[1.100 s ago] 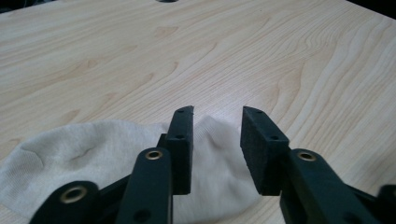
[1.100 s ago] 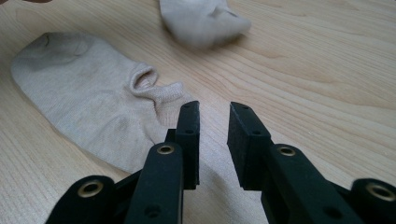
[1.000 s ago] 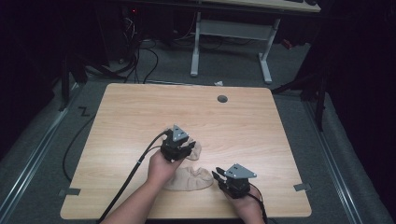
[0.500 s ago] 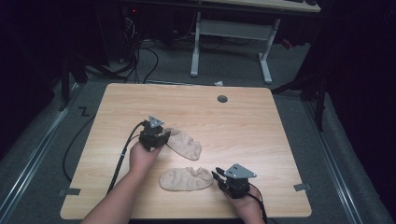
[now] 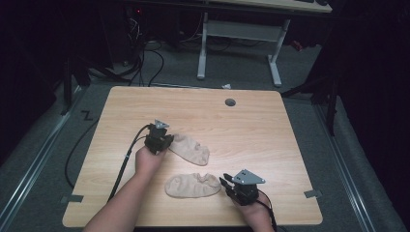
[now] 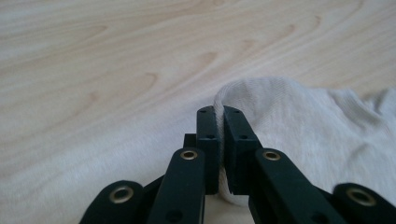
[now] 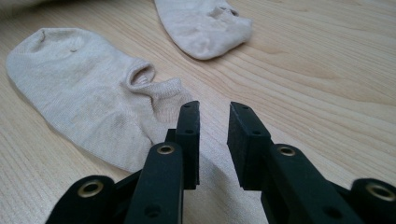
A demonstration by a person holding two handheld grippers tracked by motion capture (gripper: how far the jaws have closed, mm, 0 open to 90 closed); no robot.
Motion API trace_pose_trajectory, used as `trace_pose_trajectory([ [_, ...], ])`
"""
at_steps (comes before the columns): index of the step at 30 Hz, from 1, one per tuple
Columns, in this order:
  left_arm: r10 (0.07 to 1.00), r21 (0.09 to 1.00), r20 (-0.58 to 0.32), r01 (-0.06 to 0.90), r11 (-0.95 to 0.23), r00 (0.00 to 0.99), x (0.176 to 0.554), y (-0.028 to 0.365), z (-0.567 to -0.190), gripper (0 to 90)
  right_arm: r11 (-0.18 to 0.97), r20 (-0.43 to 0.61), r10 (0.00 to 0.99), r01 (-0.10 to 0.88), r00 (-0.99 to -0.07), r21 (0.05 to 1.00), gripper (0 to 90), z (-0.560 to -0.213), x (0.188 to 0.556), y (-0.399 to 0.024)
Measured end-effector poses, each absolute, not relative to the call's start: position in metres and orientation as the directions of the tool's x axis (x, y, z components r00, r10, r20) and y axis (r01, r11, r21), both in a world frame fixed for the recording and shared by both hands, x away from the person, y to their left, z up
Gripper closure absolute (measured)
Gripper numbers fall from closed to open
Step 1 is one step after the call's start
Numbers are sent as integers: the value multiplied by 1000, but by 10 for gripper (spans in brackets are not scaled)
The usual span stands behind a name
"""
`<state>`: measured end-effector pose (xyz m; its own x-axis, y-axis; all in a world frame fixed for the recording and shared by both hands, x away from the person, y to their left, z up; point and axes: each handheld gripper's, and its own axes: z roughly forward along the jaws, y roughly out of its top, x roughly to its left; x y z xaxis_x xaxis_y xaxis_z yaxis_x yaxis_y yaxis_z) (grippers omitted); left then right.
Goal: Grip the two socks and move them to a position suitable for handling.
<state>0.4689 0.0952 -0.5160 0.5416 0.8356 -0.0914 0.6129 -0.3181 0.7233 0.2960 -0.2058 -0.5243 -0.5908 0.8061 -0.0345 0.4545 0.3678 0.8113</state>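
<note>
Two beige ankle socks lie on the wooden table (image 5: 251, 130). The farther sock (image 5: 192, 149) has its left edge pinched in my left gripper (image 5: 169, 141), whose jaws have just been closing. In the left gripper view the pads of the left gripper (image 6: 223, 116) press a fold of that sock (image 6: 303, 126) between them. The nearer sock (image 5: 192, 185) lies flat, its right end just beside my right gripper (image 5: 225, 182). In the right gripper view the right gripper (image 7: 214, 109) stands open over bare wood, the nearer sock (image 7: 84, 93) at its left and the farther sock (image 7: 201, 23) beyond.
A round cable hole (image 5: 230, 102) sits near the table's far edge. The left gripper's cable (image 5: 124, 162) trails off the front left. A white desk frame (image 5: 241, 34) stands on the floor behind the table. Bare wood lies to the right of the socks.
My left hand has moved left from above the socks to the farther sock's left end, uncovering that sock. The right hand has stayed where it was.
</note>
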Motion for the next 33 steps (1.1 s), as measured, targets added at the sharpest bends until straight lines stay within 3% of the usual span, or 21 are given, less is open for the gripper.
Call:
trace_pose_trajectory([
  [12, 773, 773, -42, 511, -376, 633, 395, 98, -523, 841, 367, -33, 810, 461, -586, 808, 748, -526, 297, -203],
  [16, 760, 791, -22, 476, -384, 649, 388, 99, -530, 812, 350, -21, 814, 461, -581, 816, 721, -524, 299, -201],
  [22, 769, 825, -63, 467, -318, 636, 386, 104, -532, 787, 313, 10, 829, 478, -559, 821, 668, -516, 310, -196],
  [26, 766, 829, -59, 459, -320, 641, 385, 104, -532, 760, 282, 15, 857, 492, -515, 824, 608, -512, 337, -188],
  [33, 770, 808, -76, 492, -325, 633, 390, 105, -533, 743, 280, 10, 886, 552, -464, 785, 602, -522, 379, -180],
])
